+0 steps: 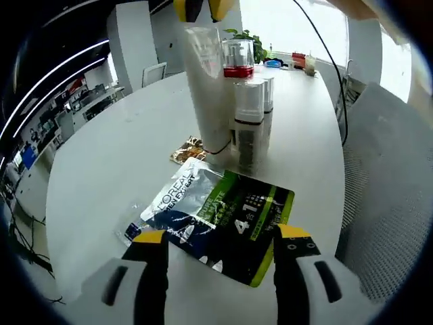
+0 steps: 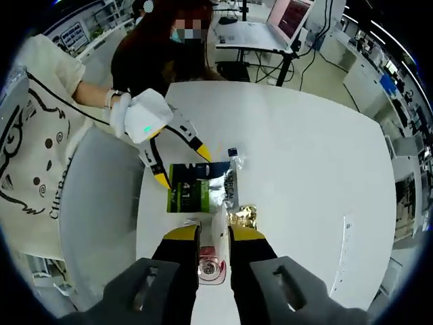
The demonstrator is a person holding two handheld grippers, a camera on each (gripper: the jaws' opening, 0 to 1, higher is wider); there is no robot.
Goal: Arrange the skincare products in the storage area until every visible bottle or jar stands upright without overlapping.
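The right gripper (image 2: 212, 237) is clenched on the flat top end of a white tube (image 2: 219, 229), its yellow-tipped jaws pressed in on either side of the crimp. In the left gripper view those same yellow tips (image 1: 201, 8) pinch the tube (image 1: 208, 88) from above, and the tube stands upright on the white table (image 1: 115, 156), cap end down.

Just beside the tube, touching or nearly so, stands a cluster of pump bottles: a clear-capped bottle with a red band (image 1: 238, 59) behind, a dark bottle with a white pump (image 1: 247, 125) in front, and another white-topped bottle (image 1: 268, 101) at its side. All are upright. In the right gripper view the red-banded bottle (image 2: 208, 265) shows from above, between the jaws.

The left gripper (image 1: 223, 242) is released, its jaws spread wide and holding nothing, low over a flat foil sachet (image 1: 220, 217) printed in silver, dark blue and green. The sachet lies flat on the table, near the bottles' feet. A small gold packet (image 1: 189, 149) lies just beside the base of the tube.

In the right gripper view the left gripper (image 2: 181, 161) is held in a gloved hand (image 2: 120, 112), its tips at the edge of the sachet (image 2: 201, 187). The gold packet (image 2: 242, 217) sits between sachet and tube. A small dark item (image 2: 233, 152) lies on the table (image 2: 304, 149) beyond the sachet. A mesh chair (image 1: 385, 196) stands at the table's edge.
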